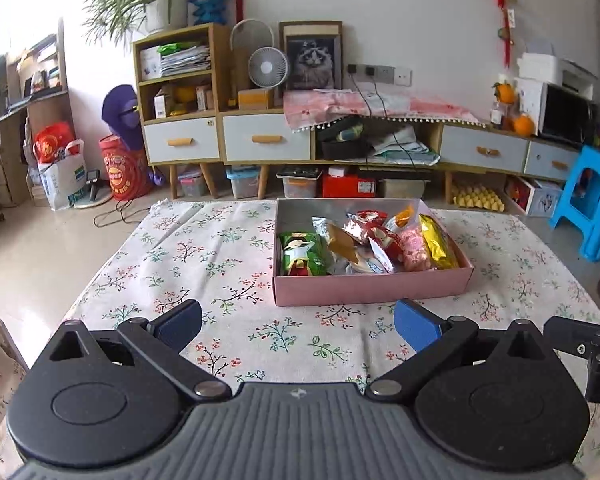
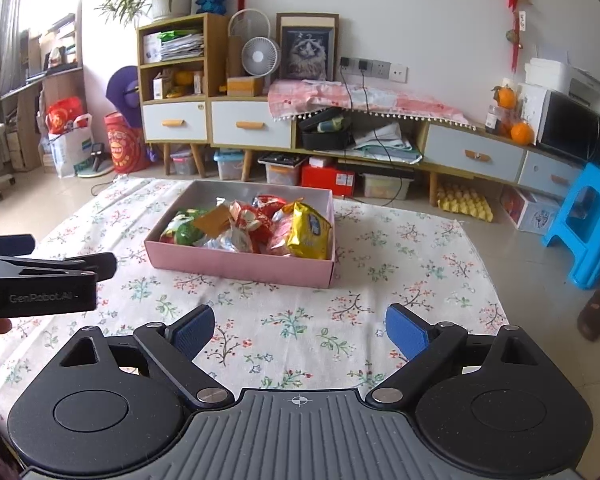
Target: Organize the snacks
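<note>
Nearest the lens in the left wrist view, the left gripper [image 1: 298, 326] hangs over the flowered cloth [image 1: 204, 256] with its blue pads spread wide and nothing between them. The right gripper [image 2: 299, 330] is likewise released, its pads wide apart above the same cloth, empty. In the right wrist view the left gripper shows again as a black body at the left edge, short of the pink box [image 2: 240, 266] and apart from it.

The pink box sits on the cloth-covered counter [image 1: 520, 280], beyond both grippers and touched by neither. It is open-topped with a pale grey inside. All the snacks lie in it, heaped toward its near wall:
- a green packet [image 1: 302, 254] with a cartoon figure at the box's left end;
- a gold packet [image 1: 436, 242] at the box's right end, standing on edge against the wall;
- red-and-white wrapped pieces [image 1: 374, 232] in the box's middle;
- an orange-brown packet [image 1: 342, 242] between the green packet and the red-and-white pieces.

Past the box's far wall stands a low cabinet [image 1: 260, 140] with white drawers. A blue stool [image 1: 590, 200] stands on the floor off the box's right side, well apart.
</note>
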Demonstrator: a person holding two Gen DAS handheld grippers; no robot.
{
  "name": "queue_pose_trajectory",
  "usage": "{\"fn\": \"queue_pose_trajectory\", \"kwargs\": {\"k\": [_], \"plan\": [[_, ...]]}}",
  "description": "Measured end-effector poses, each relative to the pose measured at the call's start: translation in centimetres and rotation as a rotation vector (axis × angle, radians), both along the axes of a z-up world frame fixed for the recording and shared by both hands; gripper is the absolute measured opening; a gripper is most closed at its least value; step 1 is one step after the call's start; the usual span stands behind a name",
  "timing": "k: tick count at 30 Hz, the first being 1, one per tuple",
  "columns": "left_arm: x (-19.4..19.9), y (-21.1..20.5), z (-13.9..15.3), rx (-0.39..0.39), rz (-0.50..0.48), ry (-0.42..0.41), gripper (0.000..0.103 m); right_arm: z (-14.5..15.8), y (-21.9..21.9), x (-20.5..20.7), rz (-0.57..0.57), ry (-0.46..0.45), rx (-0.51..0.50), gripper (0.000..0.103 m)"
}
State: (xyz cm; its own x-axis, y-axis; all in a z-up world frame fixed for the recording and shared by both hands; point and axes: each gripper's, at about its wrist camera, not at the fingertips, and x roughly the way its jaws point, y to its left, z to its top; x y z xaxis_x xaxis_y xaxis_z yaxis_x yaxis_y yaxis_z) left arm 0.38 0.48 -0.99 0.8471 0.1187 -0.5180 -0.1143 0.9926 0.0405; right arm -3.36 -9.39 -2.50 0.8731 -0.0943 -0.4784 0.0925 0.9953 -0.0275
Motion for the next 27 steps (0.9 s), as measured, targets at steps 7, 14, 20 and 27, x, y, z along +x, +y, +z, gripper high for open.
{"fn": "queue_pose_trajectory", "kwargs": {"k": [7, 14, 20, 27], "plan": [[-0.3, -0.2, -0.8, -0.01, 0.002, 0.033, 0.103, -0.3, -1.0, 0.4, -0.049, 0.003, 0.075, 0.094], [-0.5, -0.4, -1.1, -0.017, -0.01, 0.055, 0.103, -0.3, -1.3, 0.4, -0.05, 0.006, 0.084, 0.094], [-0.5, -0.3, -1.2, -0.028, -0.009, 0.072, 0.103, -0.3, -1.3, 0.4, -0.043, 0.011, 0.085, 0.094], [-0.4, -0.1, -1.4, -0.022, 0.001, 0.092, 0.103, -0.6, -1.1, 0.4, -0.06, 0.026, 0.07, 0.094]]}}
